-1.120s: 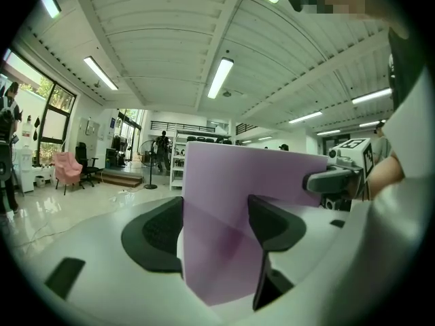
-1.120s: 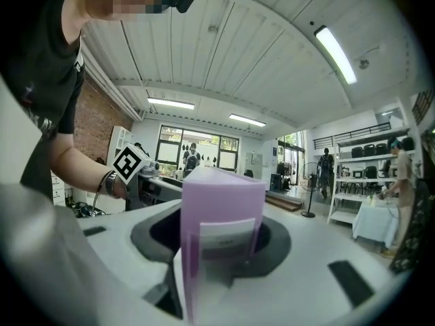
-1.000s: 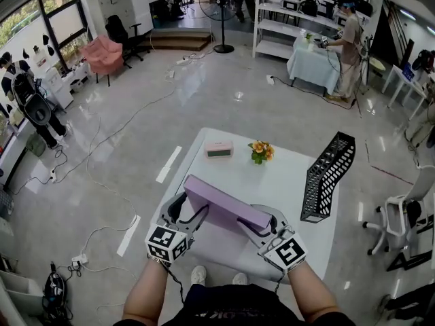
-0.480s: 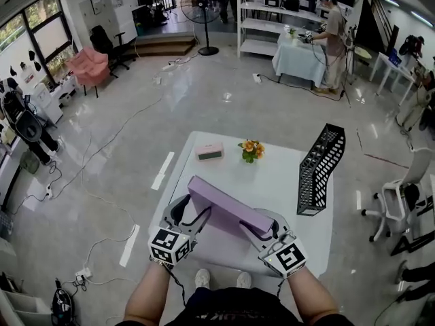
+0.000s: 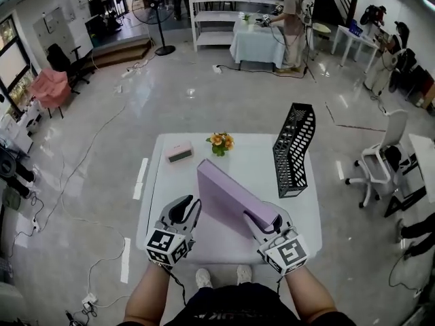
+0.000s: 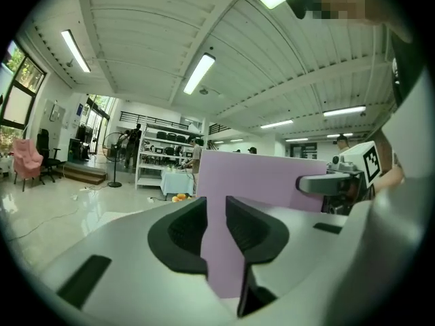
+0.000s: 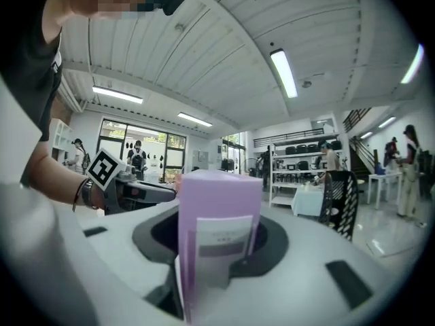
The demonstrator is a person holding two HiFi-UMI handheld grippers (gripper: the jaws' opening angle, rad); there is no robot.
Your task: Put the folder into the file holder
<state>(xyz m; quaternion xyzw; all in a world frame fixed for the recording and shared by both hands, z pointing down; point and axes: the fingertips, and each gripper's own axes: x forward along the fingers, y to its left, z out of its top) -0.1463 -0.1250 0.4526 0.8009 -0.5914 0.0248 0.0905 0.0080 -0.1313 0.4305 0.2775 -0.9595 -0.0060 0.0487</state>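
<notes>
The white rectangular surface (image 5: pixel 253 172) stood on a glossy grey floor (image 5: pixel 102 148). Three things rested on its far half. A small pink box with a dark front face (image 5: pixel 179 153) lay toward the far left. A little pot of orange flowers (image 5: pixel 219 142) stood just beside it. A black mesh file holder (image 5: pixel 293 151) stood upright near the right edge, well apart from both.

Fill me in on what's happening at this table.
A person holds a purple folder on edge at the white table with two handheld grippers. The left gripper clamps one end and the right gripper the spine end. Both pairs of jaws have just been closing on it. The black mesh file holder stands apart at the table's right. The folder is not yet in it.
</notes>
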